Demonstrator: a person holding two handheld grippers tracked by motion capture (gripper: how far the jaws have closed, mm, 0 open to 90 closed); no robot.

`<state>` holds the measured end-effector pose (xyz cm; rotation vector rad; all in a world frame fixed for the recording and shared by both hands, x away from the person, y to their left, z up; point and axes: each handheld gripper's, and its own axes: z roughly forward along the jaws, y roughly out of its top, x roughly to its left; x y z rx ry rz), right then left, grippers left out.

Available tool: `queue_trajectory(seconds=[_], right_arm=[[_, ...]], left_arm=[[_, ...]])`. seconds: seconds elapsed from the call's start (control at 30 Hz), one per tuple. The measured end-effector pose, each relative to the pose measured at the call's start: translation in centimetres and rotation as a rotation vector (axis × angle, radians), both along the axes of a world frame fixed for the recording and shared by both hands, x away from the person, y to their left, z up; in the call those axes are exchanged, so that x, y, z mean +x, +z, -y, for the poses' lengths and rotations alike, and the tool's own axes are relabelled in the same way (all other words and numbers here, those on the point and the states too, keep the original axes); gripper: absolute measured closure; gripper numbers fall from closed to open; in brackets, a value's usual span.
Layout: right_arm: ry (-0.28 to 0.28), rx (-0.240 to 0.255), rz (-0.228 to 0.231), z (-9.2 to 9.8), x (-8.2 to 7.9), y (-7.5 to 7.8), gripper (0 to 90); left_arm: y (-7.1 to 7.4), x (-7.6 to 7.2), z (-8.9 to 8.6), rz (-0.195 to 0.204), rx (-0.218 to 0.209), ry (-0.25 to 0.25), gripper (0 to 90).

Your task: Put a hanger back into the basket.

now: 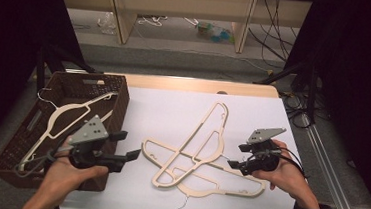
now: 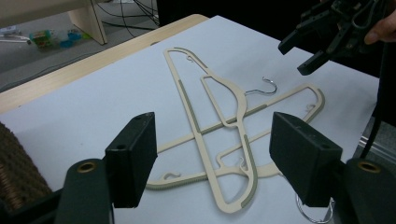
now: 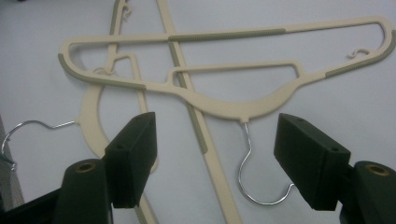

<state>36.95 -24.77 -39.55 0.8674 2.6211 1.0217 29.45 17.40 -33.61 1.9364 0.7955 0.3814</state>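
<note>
A white-covered surface (image 1: 173,108) carries two crossed cream hangers (image 1: 197,155) in the middle and a brown wicker basket (image 1: 118,104) at its left edge.

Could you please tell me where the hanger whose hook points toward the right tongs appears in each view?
High view: the hanger lies mid-table on the white sheet, running diagonally from upper right to lower left.
Left gripper view: the hanger is at centre, running away from the camera, its hook to the right.
Right gripper view: the hanger lies across the top, hook between the open jaws.
Shared landmark: the second hanger crossing it.
</note>
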Motion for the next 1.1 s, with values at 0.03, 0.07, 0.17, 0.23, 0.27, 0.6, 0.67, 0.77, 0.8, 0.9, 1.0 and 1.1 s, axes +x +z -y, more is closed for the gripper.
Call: queue_trajectory(seconds=[0.03, 0.07, 0.17, 0.23, 0.27, 0.6, 0.67, 0.77, 0.8, 0.9, 1.0, 1.1], right_arm=[[0.004, -0.011, -0.016, 0.0, 0.0, -0.1, 31.9], [0.0, -0.014, -0.018, -0.1, 0.1, -0.3, 32.2], [-0.009, -0.023, 0.006, -0.3, 0.5, -1.0, 34.4], [-0.013, -0.033, -0.001, -0.5, 0.6, -1.4, 34.9], [-0.016, -0.044, -0.018, -0.5, 0.6, -1.6, 35.0], [-0.038, -0.076, -0.013, -1.4, 1.2, -3.1, 37.8], [-0.037, -0.092, -0.013, -1.5, 1.4, -3.3, 38.5], [-0.058, -0.098, -0.018, -2.0, 1.7, -3.9, 39.4], [-0.051, -0.105, -0.003, -2.0, 1.9, -4.1, 39.7], [-0.063, -0.136, -0.015, -2.2, 2.3, -4.7, 40.8], [-0.072, -0.146, -0.008, -2.3, 2.8, -5.0, 43.4], [-0.086, -0.154, -0.029, -2.3, 3.4, -5.6, 45.3]], left_arm=[[-0.4, -0.1, 0.5, -0.009, -0.011, 0.0, 31.8], [-1.0, -0.1, 0.9, -0.017, -0.012, 0.001, 31.8], [-2.6, -0.3, 1.9, -0.028, -0.005, -0.023, 31.4], [-3.9, -0.6, 2.6, -0.059, 0.006, -0.056, 30.6], [-4.3, -0.6, 2.8, -0.064, 0.002, -0.063, 30.6], [-7.7, -1.0, 4.3, -0.045, 0.032, -0.08, 27.5], [-8.1, -1.2, 4.4, -0.05, 0.039, -0.065, 27.3], [-8.6, -1.2, 4.6, -0.06, 0.029, -0.073, 27.2], [-8.7, -1.4, 4.7, -0.063, 0.034, -0.068, 26.9], [-9.1, -1.5, 4.9, -0.058, 0.043, -0.083, 26.8], [-9.3, -1.5, 5.0, -0.058, 0.043, -0.085, 26.8], [-9.4, -1.4, 5.0, -0.055, 0.035, -0.09, 26.6]])
